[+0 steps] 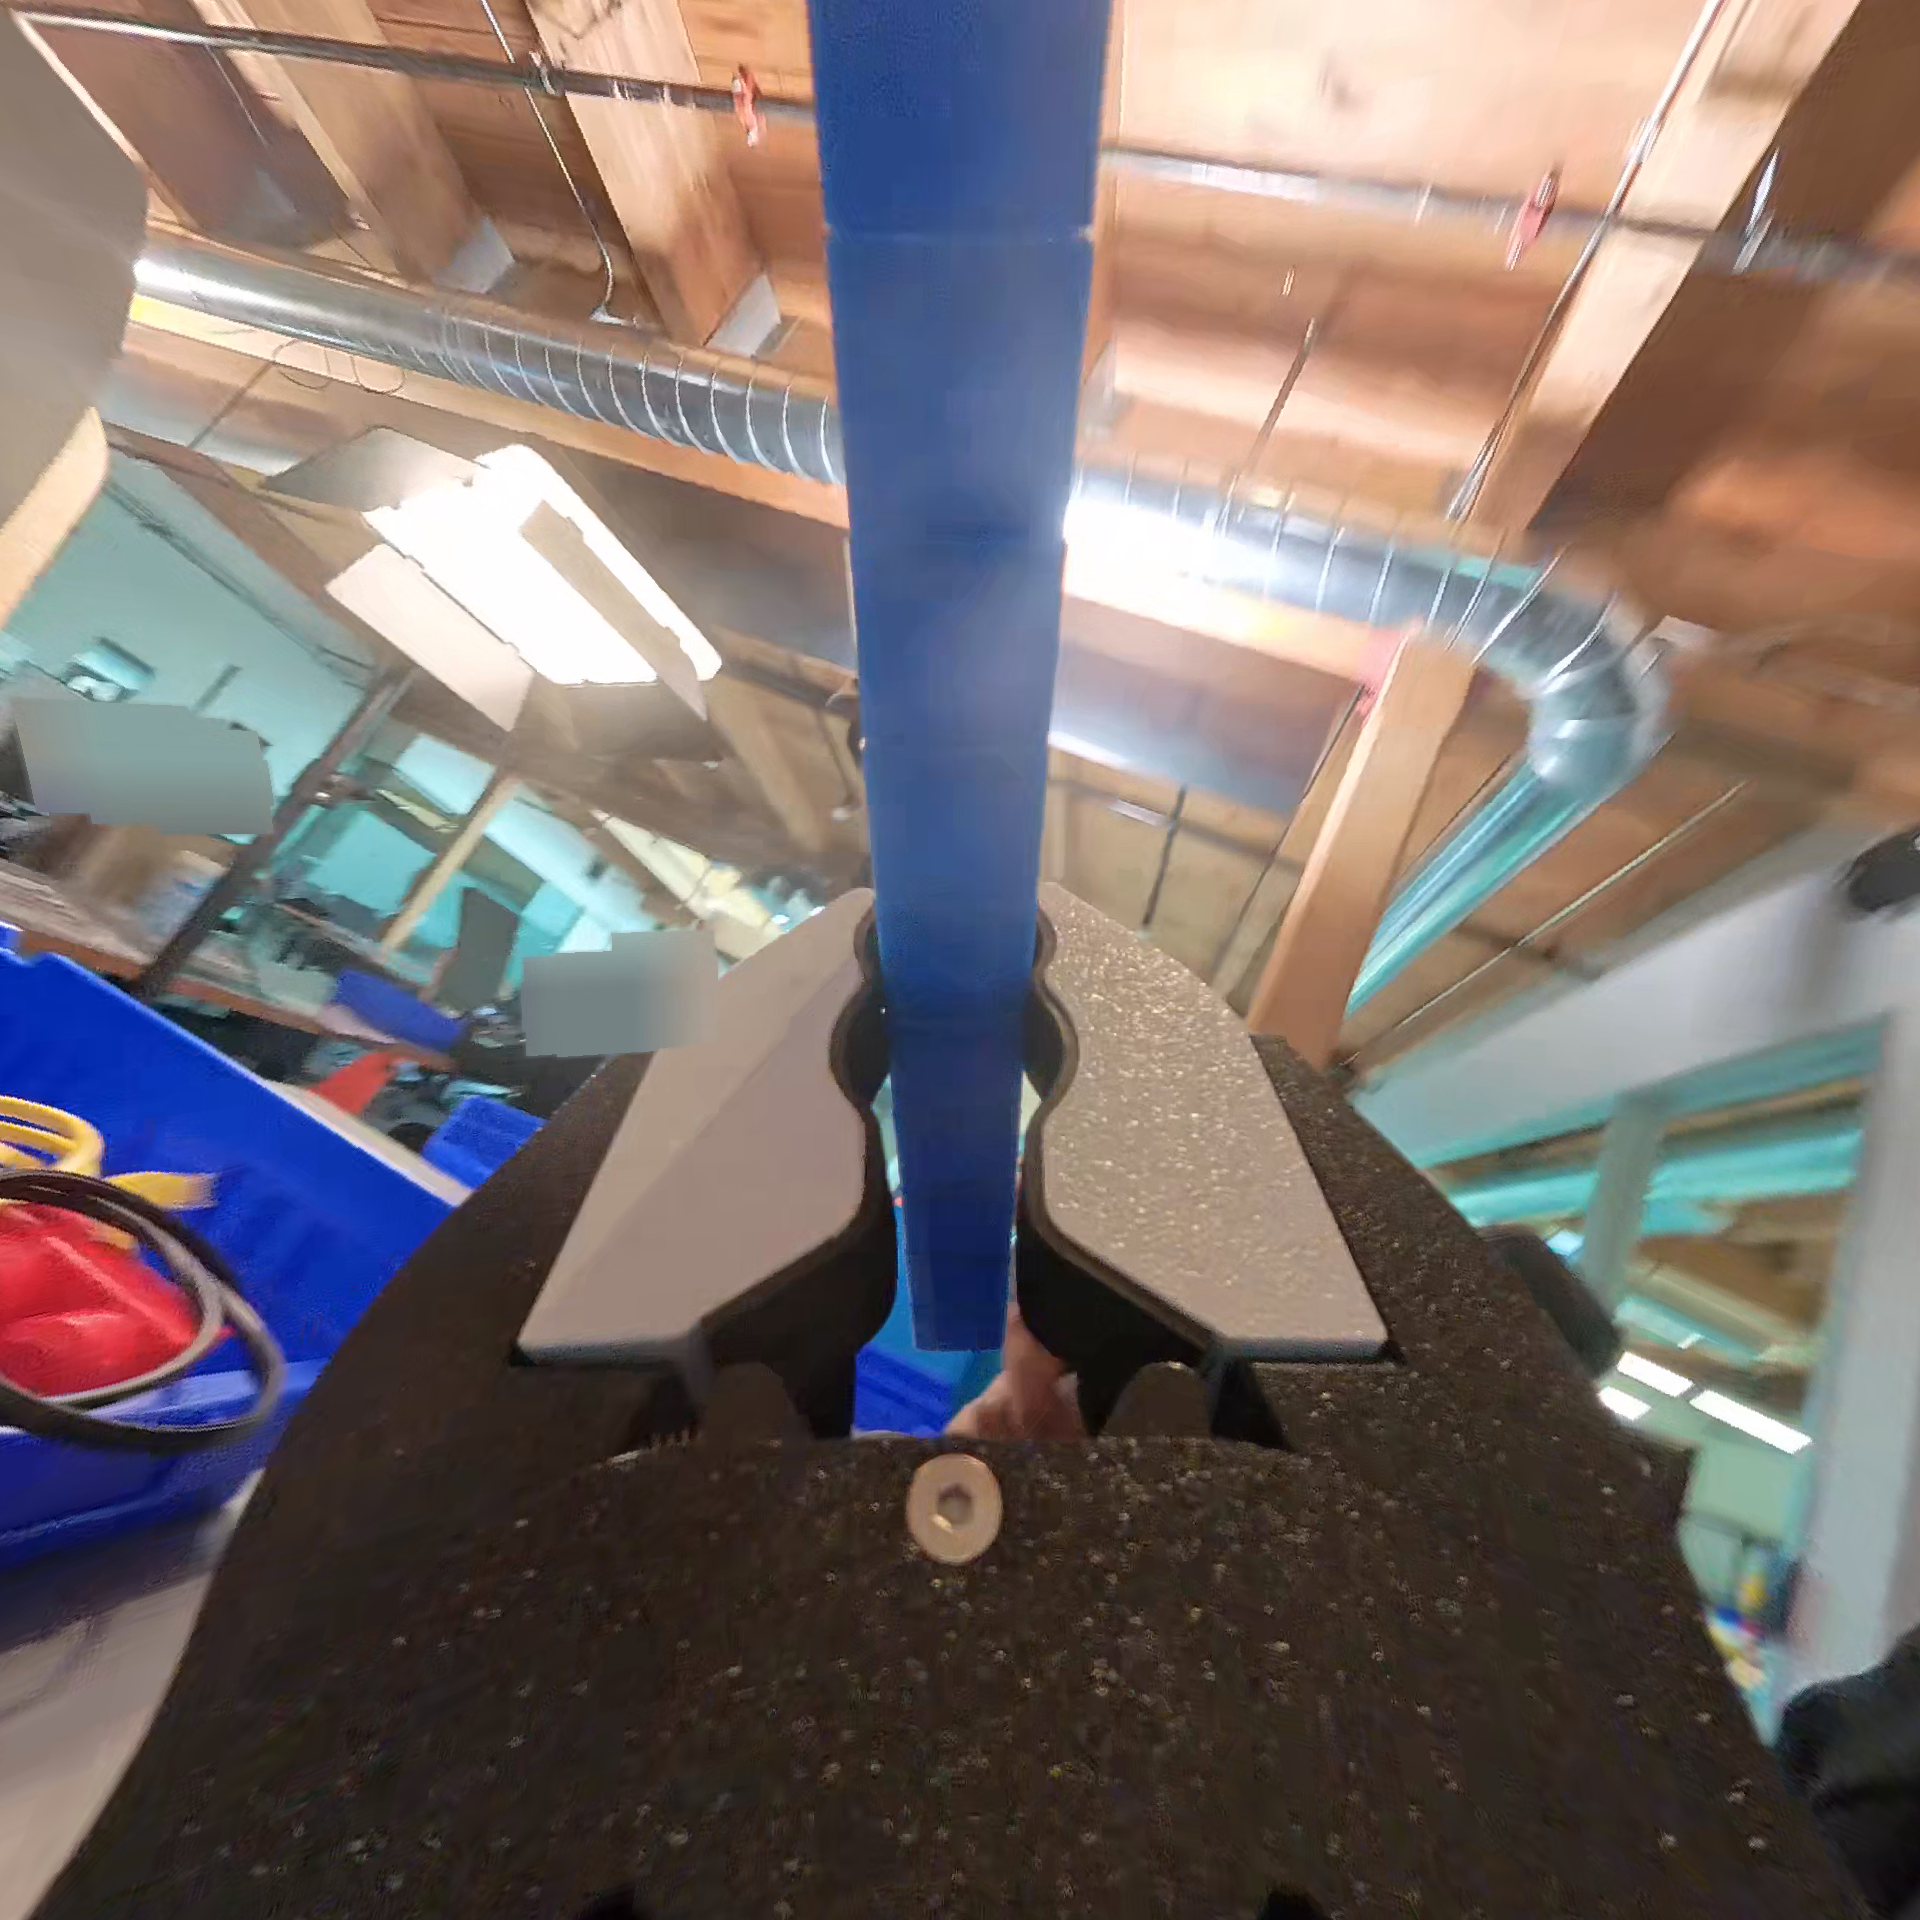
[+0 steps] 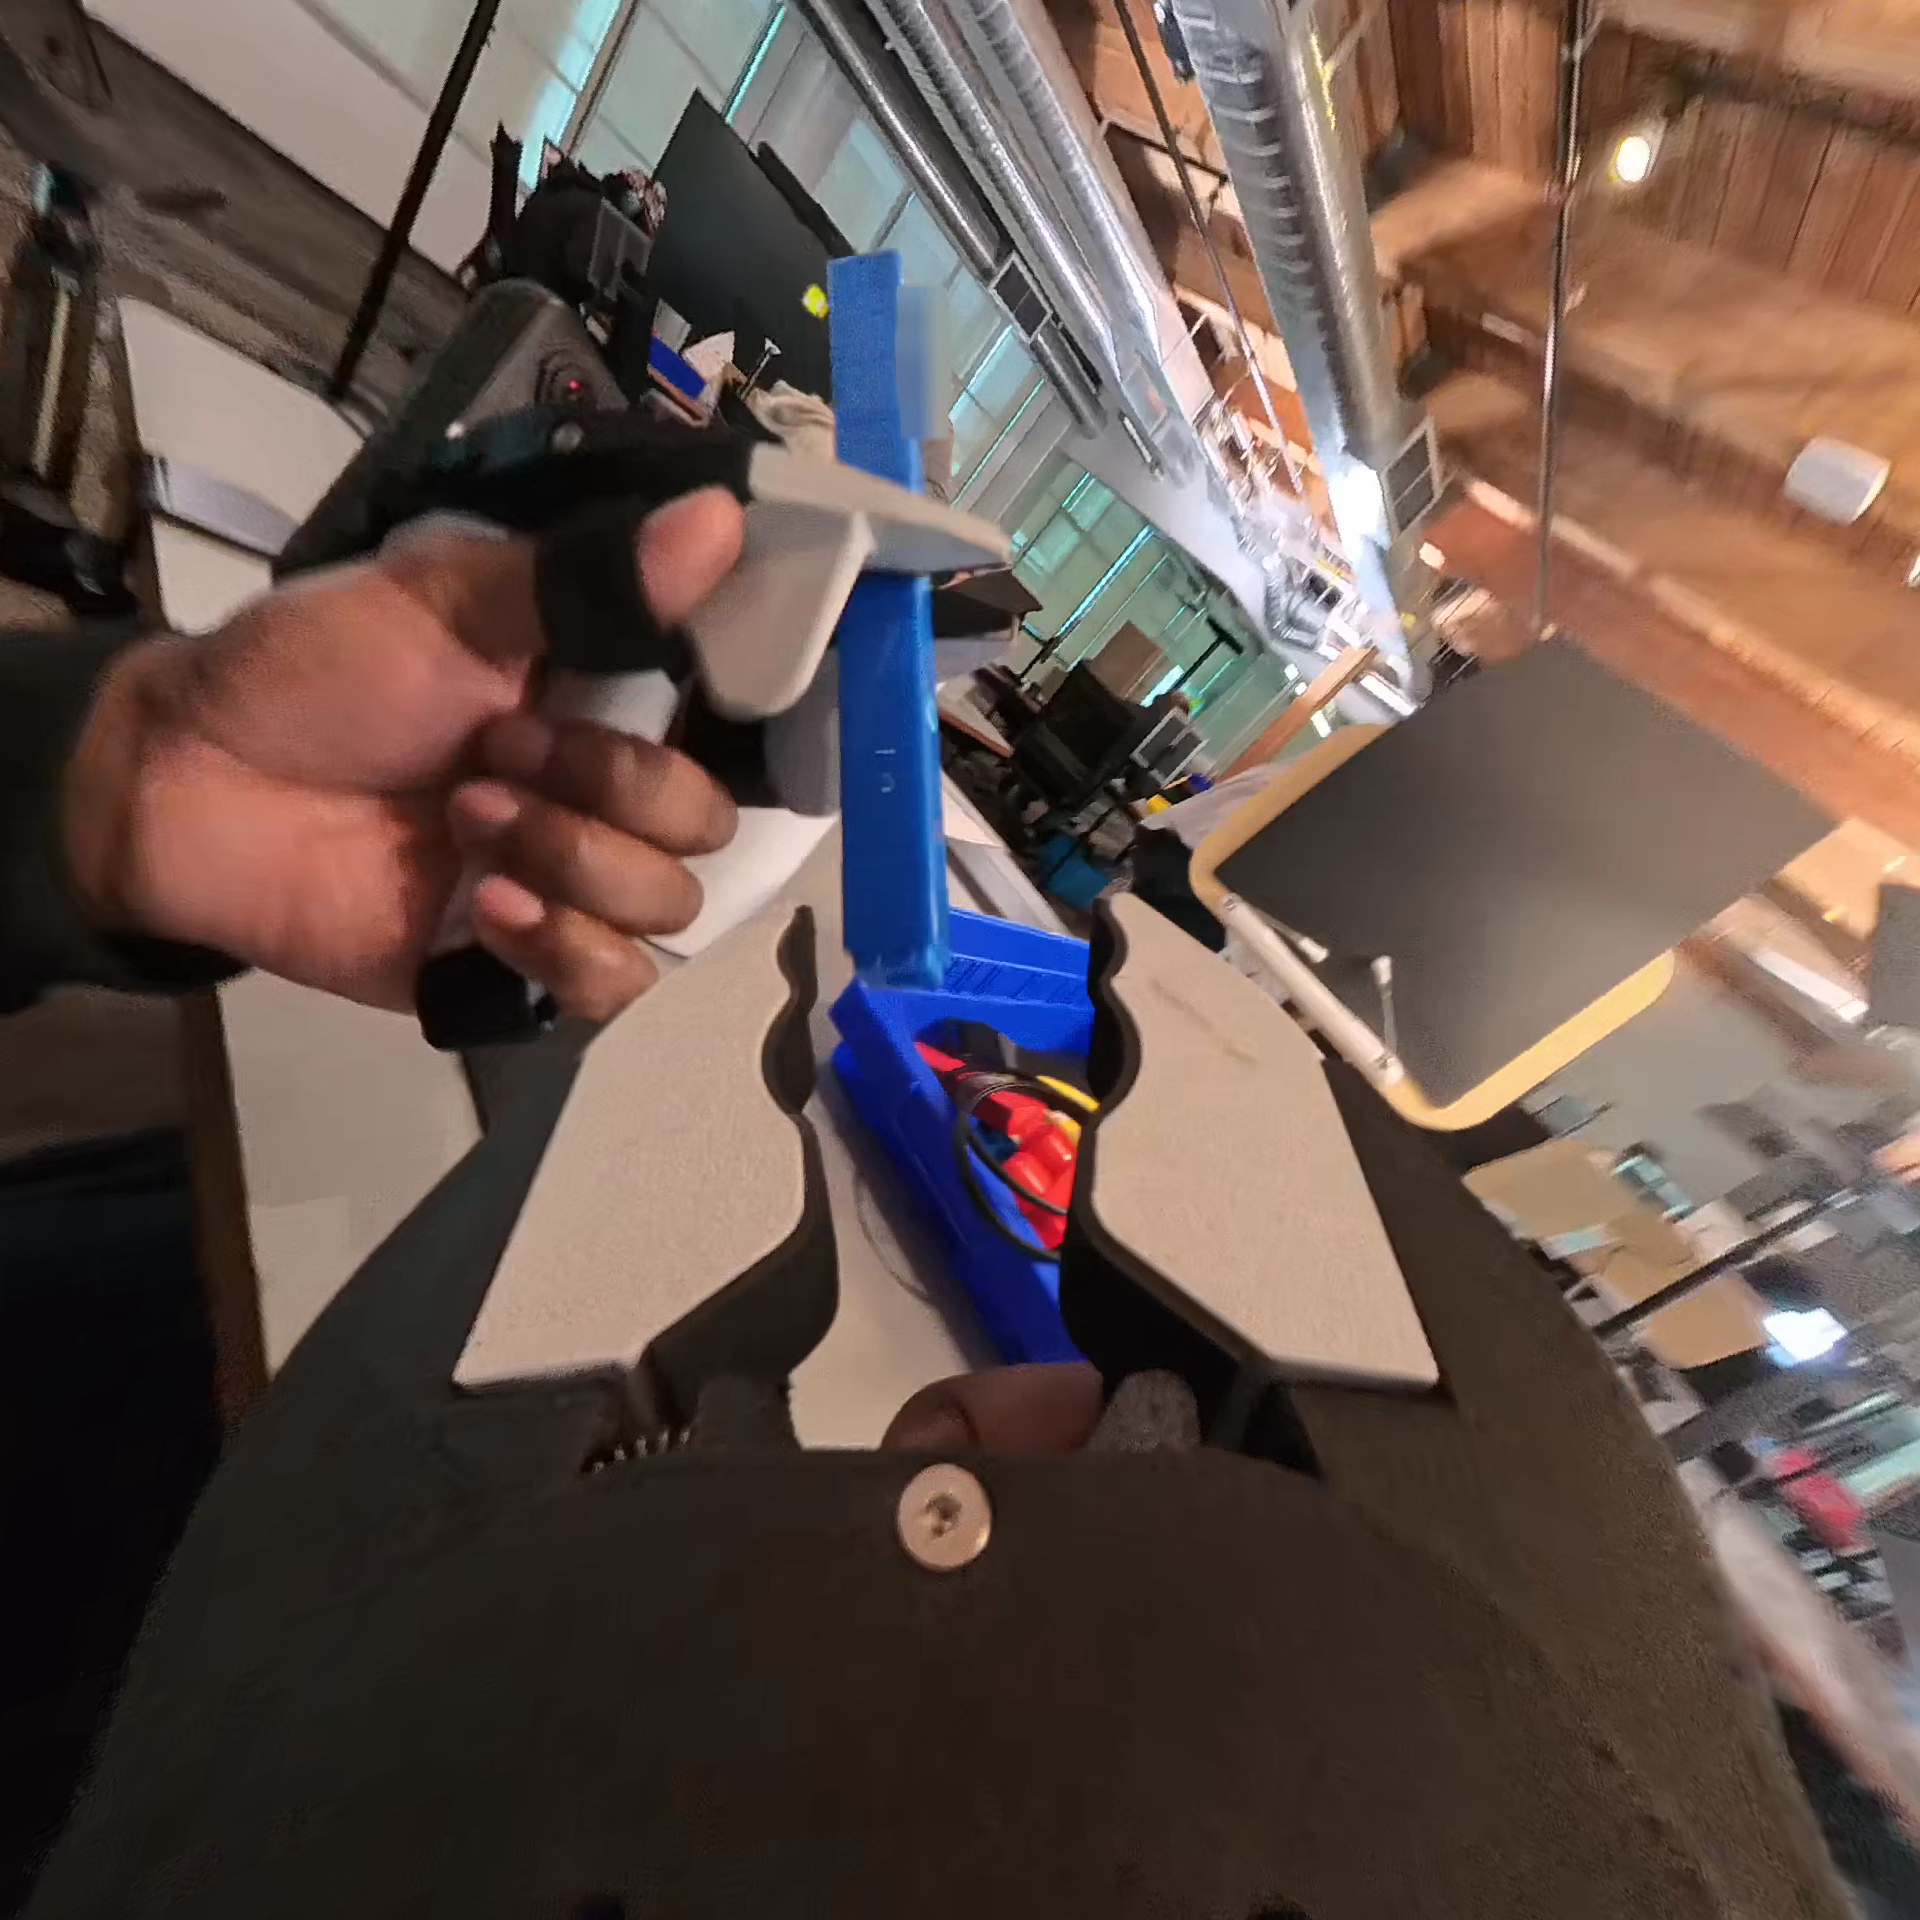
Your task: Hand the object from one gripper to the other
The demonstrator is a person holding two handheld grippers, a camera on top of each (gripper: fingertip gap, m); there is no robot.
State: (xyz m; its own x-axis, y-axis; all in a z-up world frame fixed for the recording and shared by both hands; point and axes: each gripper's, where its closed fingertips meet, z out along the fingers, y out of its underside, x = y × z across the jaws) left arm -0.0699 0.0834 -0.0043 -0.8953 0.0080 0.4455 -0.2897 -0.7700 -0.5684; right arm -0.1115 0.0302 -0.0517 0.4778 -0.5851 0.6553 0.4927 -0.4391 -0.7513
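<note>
Both fingers of the left gripper (image 1: 956,1023) clamp the blue bar (image 1: 961,665) at frame centre; right gripper (image 2: 951,1023) gapes empty just below the bar's lower end; hand (image 2: 343,790) tilted, left of frame.

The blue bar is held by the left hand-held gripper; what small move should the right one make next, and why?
Probably advance the right hand-held gripper slightly, so its open fingers straddle the lower end of the blue bar, then close. The left hand-held gripper is clamped on the bar, and the bar's free end sits just beyond the right fingertips, not yet between them.
</note>
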